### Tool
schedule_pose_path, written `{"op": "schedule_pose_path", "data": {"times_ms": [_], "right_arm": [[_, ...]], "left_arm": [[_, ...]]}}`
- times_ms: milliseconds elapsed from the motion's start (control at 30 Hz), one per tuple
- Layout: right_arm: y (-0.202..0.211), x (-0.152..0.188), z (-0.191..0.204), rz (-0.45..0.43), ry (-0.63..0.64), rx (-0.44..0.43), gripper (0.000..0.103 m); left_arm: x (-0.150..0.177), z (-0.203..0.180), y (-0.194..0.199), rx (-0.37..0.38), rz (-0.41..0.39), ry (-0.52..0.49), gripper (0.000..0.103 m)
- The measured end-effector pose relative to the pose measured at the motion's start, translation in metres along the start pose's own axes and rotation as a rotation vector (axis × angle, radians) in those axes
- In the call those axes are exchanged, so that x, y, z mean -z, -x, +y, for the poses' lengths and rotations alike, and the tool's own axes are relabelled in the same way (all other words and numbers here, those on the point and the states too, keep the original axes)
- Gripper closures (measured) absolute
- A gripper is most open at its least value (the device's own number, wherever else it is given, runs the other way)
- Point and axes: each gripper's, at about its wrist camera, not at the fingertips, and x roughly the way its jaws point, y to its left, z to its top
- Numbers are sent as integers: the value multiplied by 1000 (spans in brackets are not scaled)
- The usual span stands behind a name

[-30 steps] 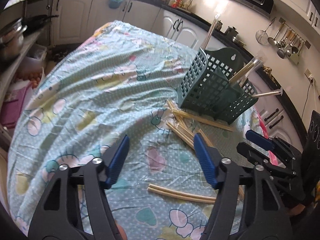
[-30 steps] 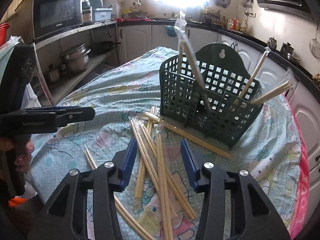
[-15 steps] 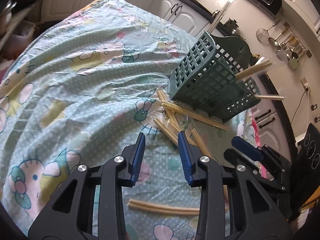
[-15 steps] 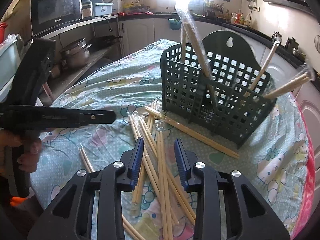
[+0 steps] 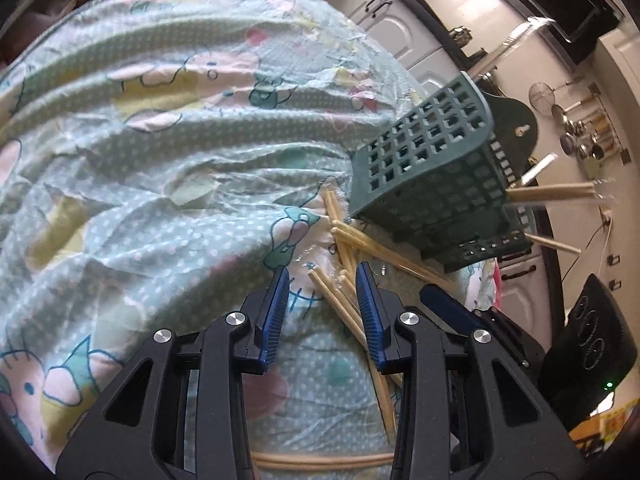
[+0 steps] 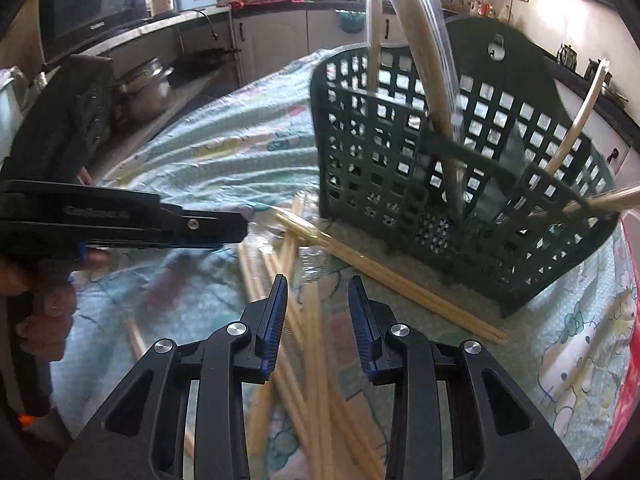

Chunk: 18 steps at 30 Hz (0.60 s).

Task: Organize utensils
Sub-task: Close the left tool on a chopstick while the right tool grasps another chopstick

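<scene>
Kitchen cabinets and a microwave (image 6: 92, 12) are seen behind a worktop draped in a cartoon-print cloth (image 5: 160, 140). Loose chopsticks (image 6: 316, 344) are scattered on the cloth in front of a green basket (image 6: 460, 184), in which several wrapped pairs are already stood upright, presumably their sorted place. The left claw (image 5: 322, 312) and right claw (image 6: 318, 320) are both angled down over the pile, jaws having just been narrowed yet kept apart, nothing gripped; sticks are framed between them, probably for pickup. Crossed, overlapping sticks and clear wrappers are judged likely to hinder a clean single grasp. The two claws are held near each other, so crowding is possible.
</scene>
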Motion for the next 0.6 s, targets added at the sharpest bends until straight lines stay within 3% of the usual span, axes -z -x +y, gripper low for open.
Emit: {"op": "schedule_pose_path", "data": {"times_ms": [267, 600], "right_arm": [[-11, -8, 1, 23, -5, -30, 73], [-27, -18, -3, 72, -47, -62, 77]], "left_arm": [[-6, 3, -7, 11, -1, 23, 76], [-7, 7, -12, -7, -3, 10, 96]]}}
